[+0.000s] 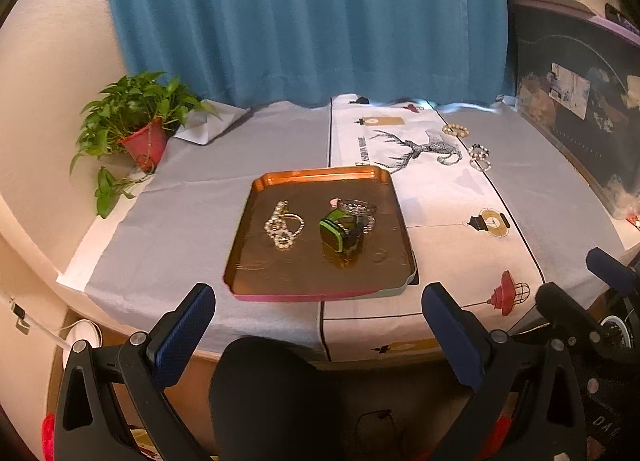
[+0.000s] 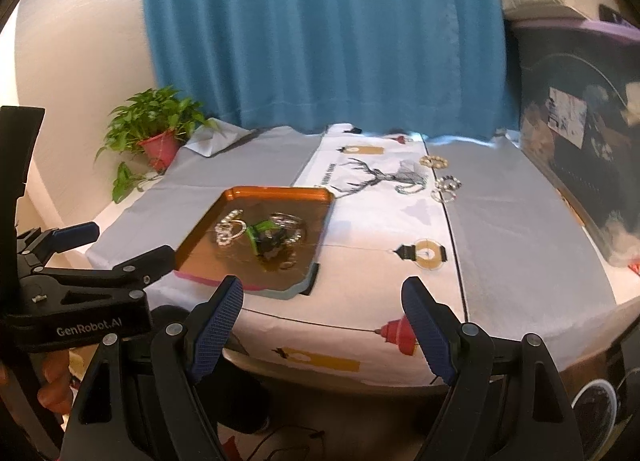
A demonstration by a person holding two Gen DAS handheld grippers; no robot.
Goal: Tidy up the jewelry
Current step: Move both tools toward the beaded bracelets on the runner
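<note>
We hold each hand-held gripper, left (image 1: 318,303) and right (image 2: 322,295), apart and empty before the desk (image 2: 520,229); the tray (image 1: 320,173) collects jewelry, so the bracelets (image 1: 466,145) wait outside.

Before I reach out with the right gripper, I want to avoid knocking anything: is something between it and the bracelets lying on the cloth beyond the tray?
Nothing visible. The right gripper is open and empty; only bare tablecloth lies before the loose bracelets. The copper tray sits off to the left.
</note>
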